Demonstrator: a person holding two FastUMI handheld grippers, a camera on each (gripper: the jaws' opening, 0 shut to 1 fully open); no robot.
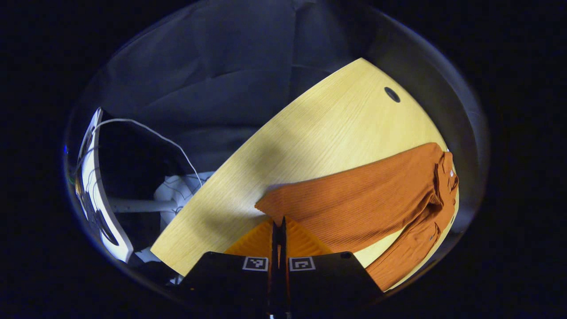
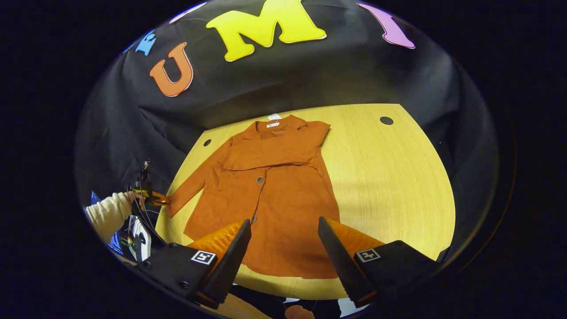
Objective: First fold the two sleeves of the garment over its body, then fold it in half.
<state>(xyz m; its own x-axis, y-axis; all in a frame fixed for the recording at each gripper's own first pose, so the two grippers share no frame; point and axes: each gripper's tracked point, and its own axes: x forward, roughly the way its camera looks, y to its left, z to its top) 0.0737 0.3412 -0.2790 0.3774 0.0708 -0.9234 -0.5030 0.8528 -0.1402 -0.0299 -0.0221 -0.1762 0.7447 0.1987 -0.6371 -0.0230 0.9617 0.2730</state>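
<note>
Looking along our right gripper [image 2: 283, 241], we see its two fingers spread wide apart above the near hem of the rust-orange garment [image 2: 270, 195], gripping nothing. The garment lies flat on the pale wooden table [image 2: 398, 177], collar [image 2: 277, 126] toward the booth's wall. One sleeve [image 2: 272, 157] is already folded across the chest, while the other sleeve [image 2: 188, 188] stretches out toward the table's edge. At that sleeve's cuff, in the right gripper view, we see our left gripper [image 2: 153, 197] meeting the fabric, held by a hand in a cream sleeve [image 2: 108, 212]. In the left gripper view, that gripper's fingers [image 1: 279, 235] stand pressed together at the corner of the cuff; we cannot tell whether cloth is pinched between them. Beyond them the garment runs across the table toward its collar.
</note>
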